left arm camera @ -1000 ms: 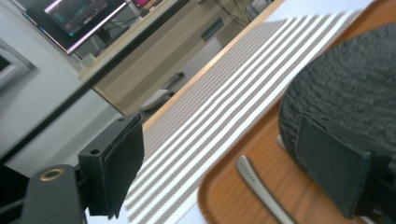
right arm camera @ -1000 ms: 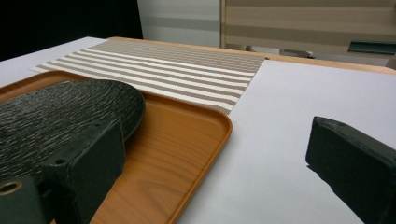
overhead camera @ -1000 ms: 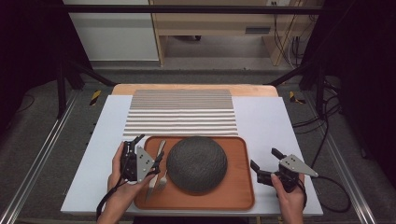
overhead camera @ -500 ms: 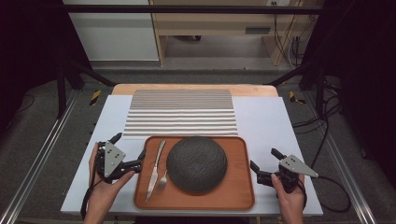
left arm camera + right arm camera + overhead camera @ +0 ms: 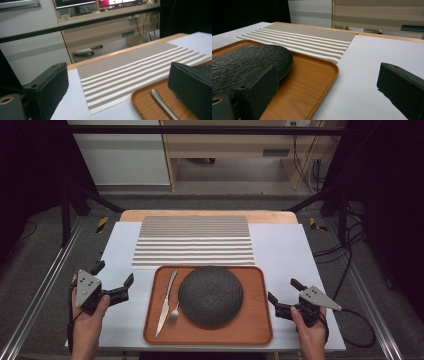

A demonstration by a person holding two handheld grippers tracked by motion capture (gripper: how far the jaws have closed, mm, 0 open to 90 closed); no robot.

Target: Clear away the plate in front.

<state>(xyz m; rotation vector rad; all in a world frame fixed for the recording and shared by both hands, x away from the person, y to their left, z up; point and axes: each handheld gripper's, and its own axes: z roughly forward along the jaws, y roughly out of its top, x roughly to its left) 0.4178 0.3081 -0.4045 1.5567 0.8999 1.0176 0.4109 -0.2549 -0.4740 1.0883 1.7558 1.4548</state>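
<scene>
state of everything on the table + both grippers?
Left gripper: open, nothing between the jaws, jaws have just been opening, left of the tray.
Right gripper: open, nothing between the jaws, right of the tray.
Tray: flat on the table.
Bowl: upside down on the tray.
Knife: lying on the tray, left of the bowl.
Fork: lying beside the knife.
Placemat: spread flat behind the tray.

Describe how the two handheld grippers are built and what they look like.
Both the left gripper and right gripper have black bodies with two blocky black jaws, a grey three-cornered plate on top, and a black cable trailing back past the wrist. The forearms are bare, with no sleeves in view.
</scene>
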